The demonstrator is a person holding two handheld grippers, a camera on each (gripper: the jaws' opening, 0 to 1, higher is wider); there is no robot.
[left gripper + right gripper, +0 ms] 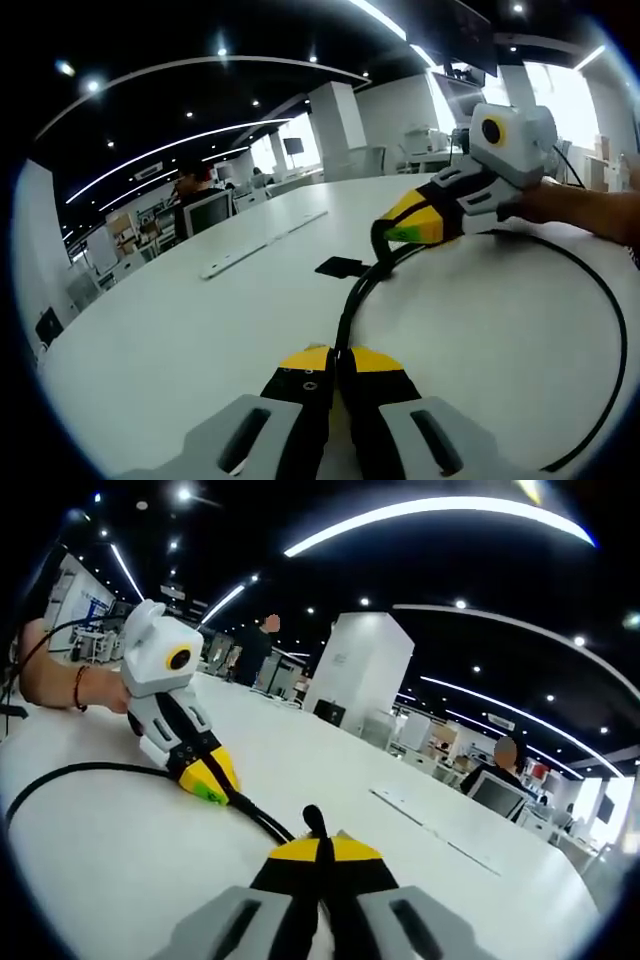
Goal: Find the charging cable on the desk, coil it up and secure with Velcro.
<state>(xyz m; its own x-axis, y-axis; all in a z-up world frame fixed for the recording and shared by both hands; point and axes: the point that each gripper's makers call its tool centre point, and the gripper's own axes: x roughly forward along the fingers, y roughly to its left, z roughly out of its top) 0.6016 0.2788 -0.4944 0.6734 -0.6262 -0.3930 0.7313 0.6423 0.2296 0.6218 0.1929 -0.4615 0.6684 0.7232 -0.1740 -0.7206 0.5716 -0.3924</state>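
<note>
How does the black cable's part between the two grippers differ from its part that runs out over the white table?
Between the left gripper and the right gripper, the black cable runs as two strands close side by side, nearly straight and short. The other part is a single strand that sweeps in a wide, long arc over the white table. Both parts lie on the table and look equally thin. Both grippers are shut on the cable.

Bench: plain white. Cable: black, as is the Velcro tab ahead of the left hand-held gripper. Both hand-held grippers: yellow tips, black jaws, grey bodies; right hand-held gripper matches, green patch on yellow.
</note>
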